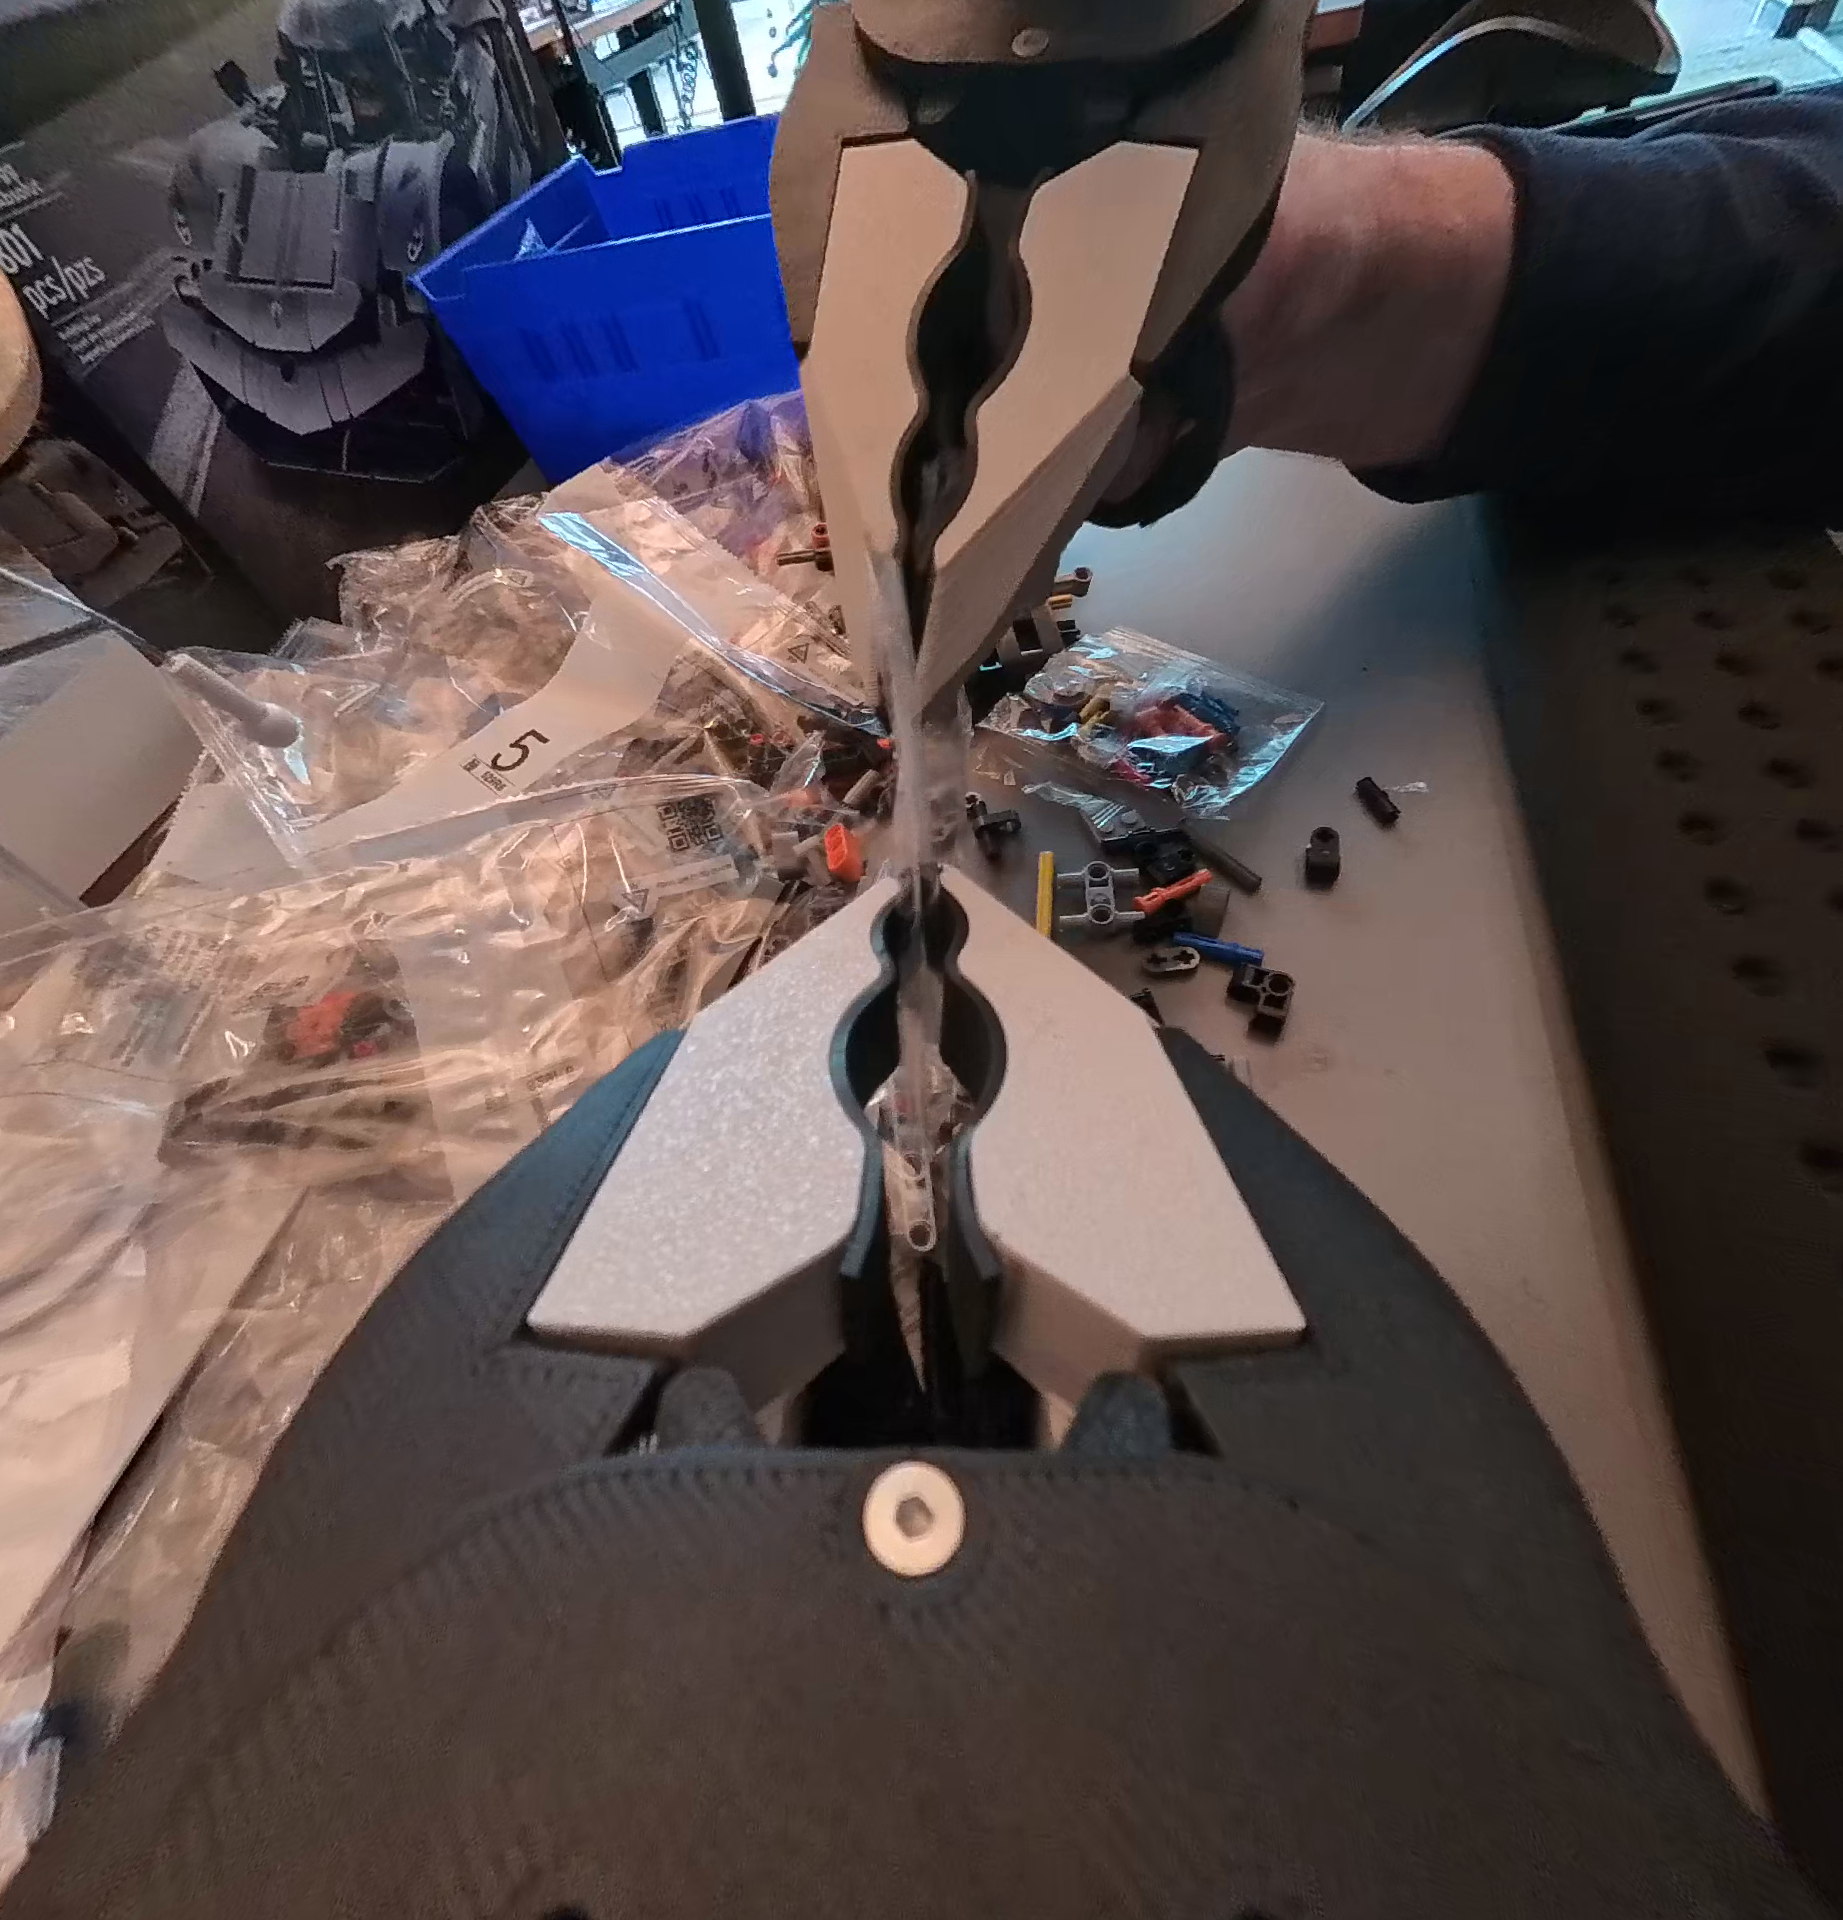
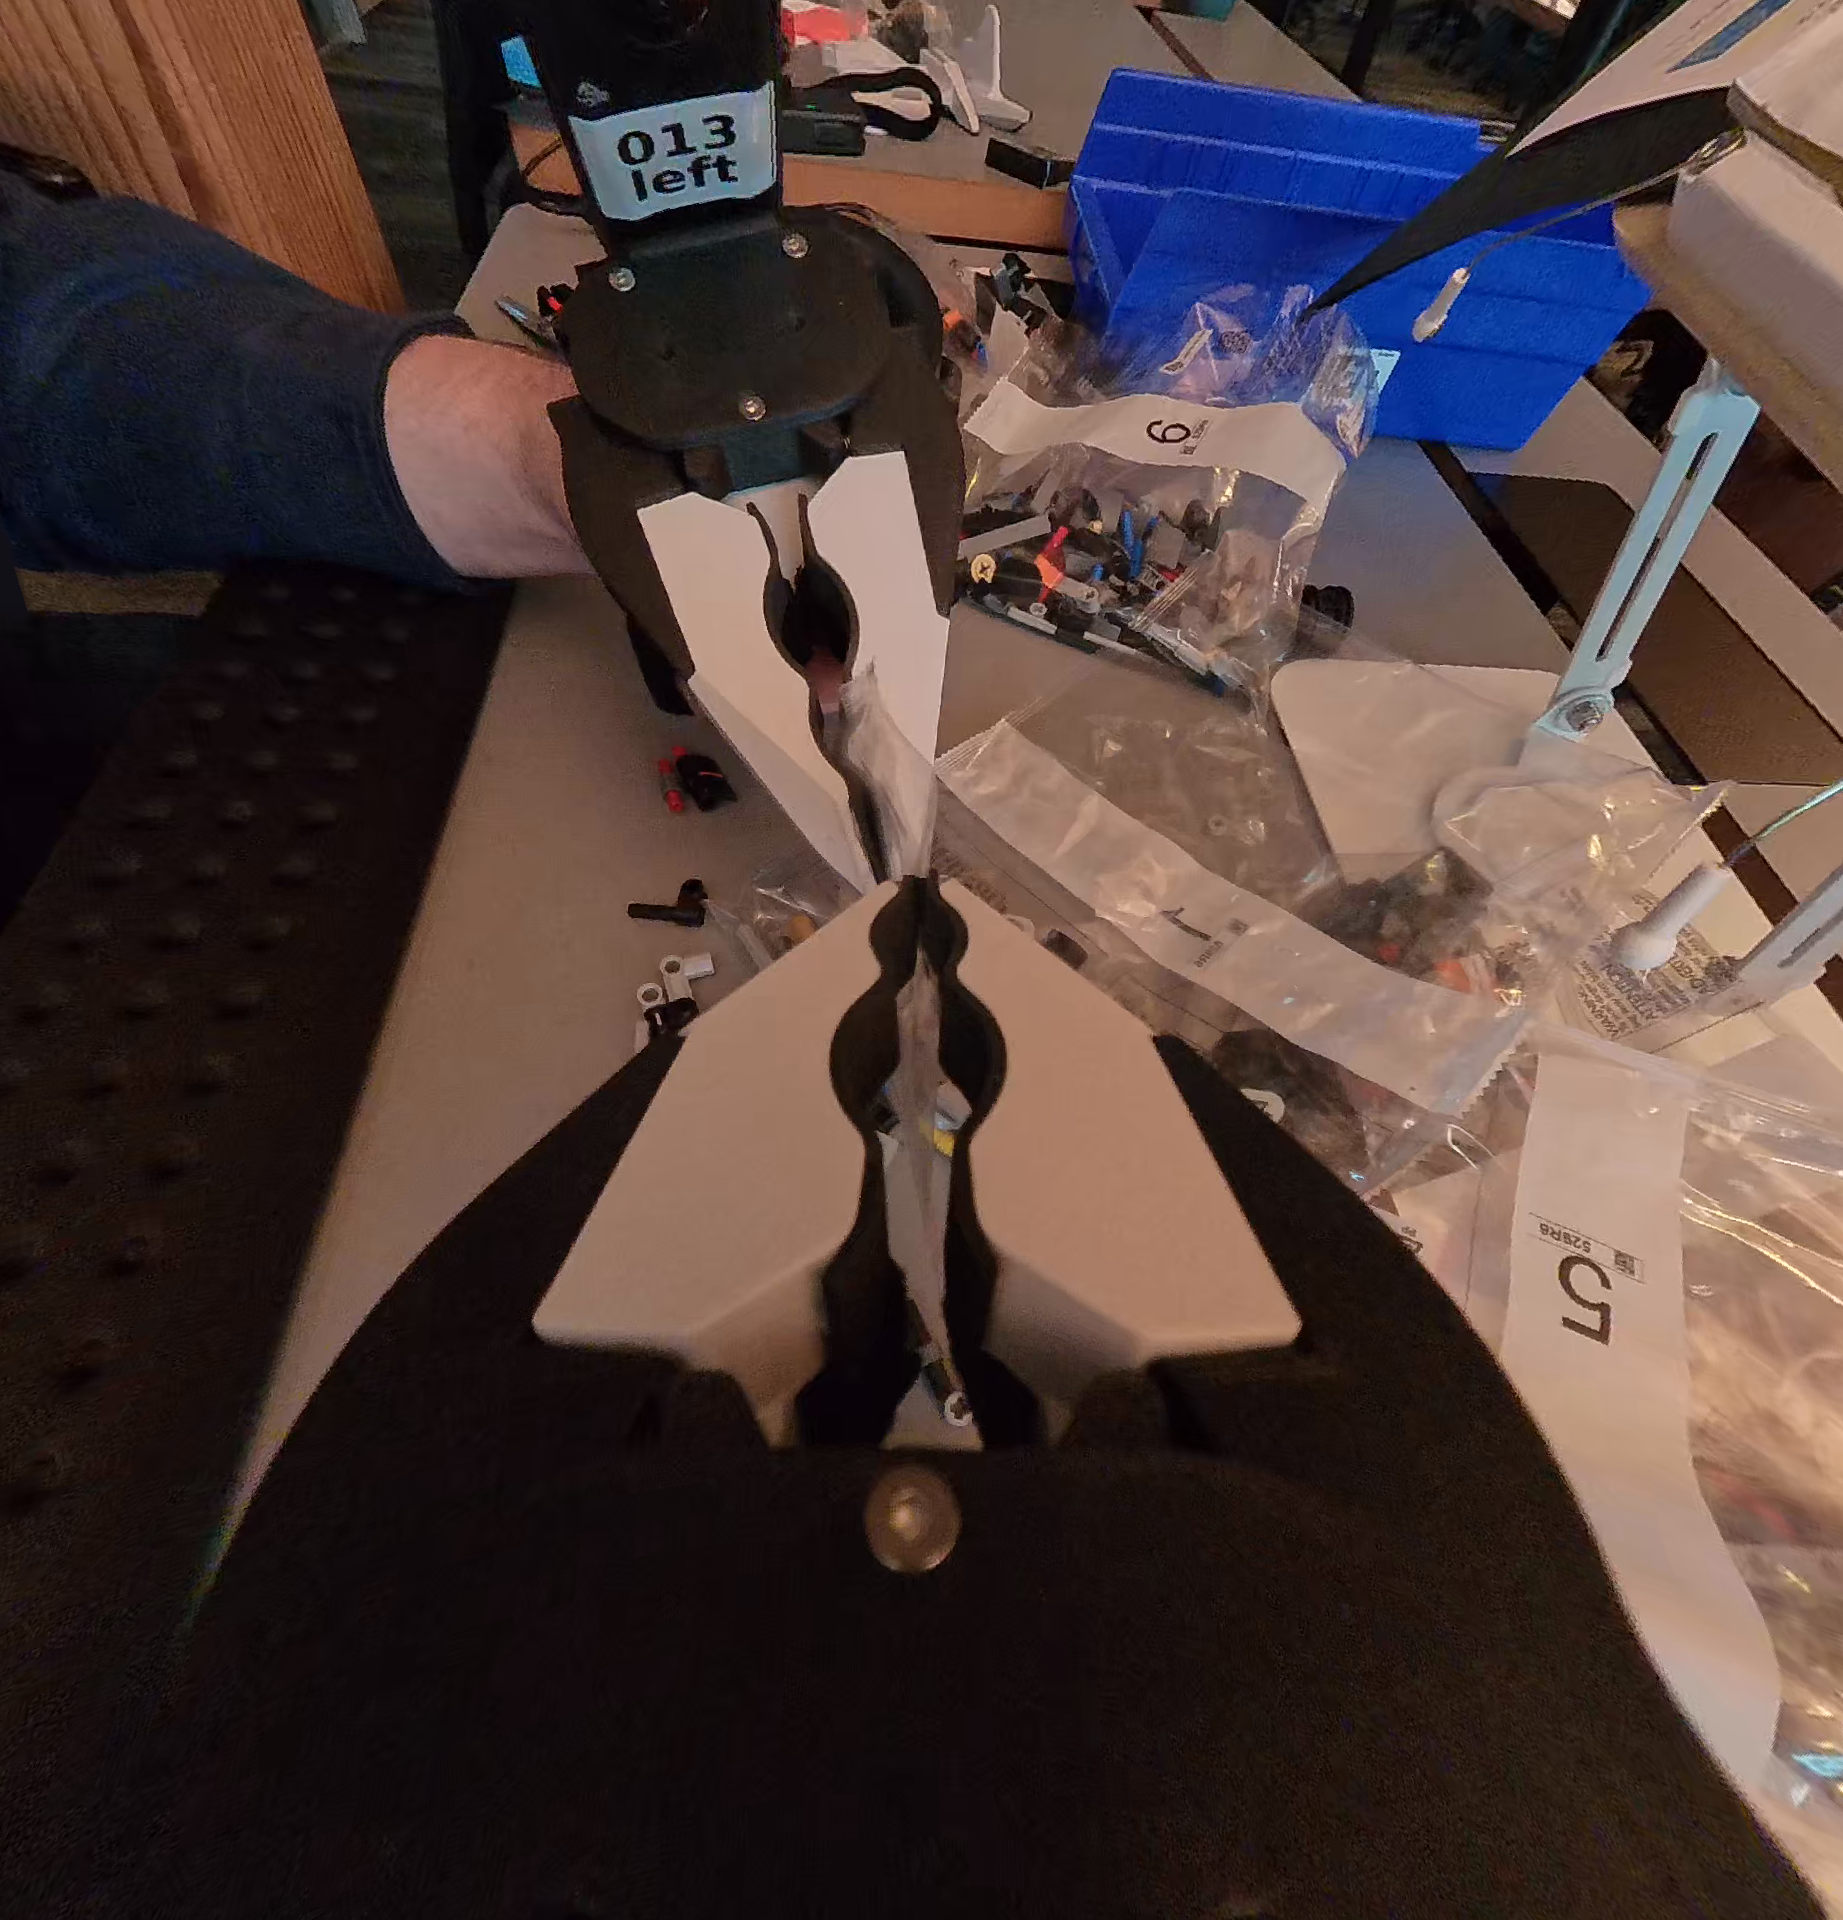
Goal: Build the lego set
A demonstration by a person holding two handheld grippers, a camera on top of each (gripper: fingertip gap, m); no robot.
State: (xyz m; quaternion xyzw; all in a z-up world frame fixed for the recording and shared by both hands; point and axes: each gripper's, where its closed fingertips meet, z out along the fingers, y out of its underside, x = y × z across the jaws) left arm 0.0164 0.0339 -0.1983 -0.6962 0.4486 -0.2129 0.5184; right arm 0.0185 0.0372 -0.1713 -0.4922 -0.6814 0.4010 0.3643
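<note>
While the pale, faceted fingers (image 1: 751, 1132) of the left gripper (image 1: 922, 894) are pressed together on one end of a thin, crinkled clear plastic bag (image 1: 915, 769), the other end is pinched by the right gripper (image 2: 917, 894), tip to tip above the grey tabletop (image 1: 1343, 1039). Small loose lego pieces (image 1: 1145, 904) in black, grey, blue, yellow and orange are scattered just beneath, beside a small sealed bag of pieces (image 1: 1145, 717). A heap of glossy numbered bags (image 2: 1156, 520) is crowded alongside, with a blue plastic bin (image 1: 626, 301) and the dark printed set box (image 1: 221, 260) behind.
</note>
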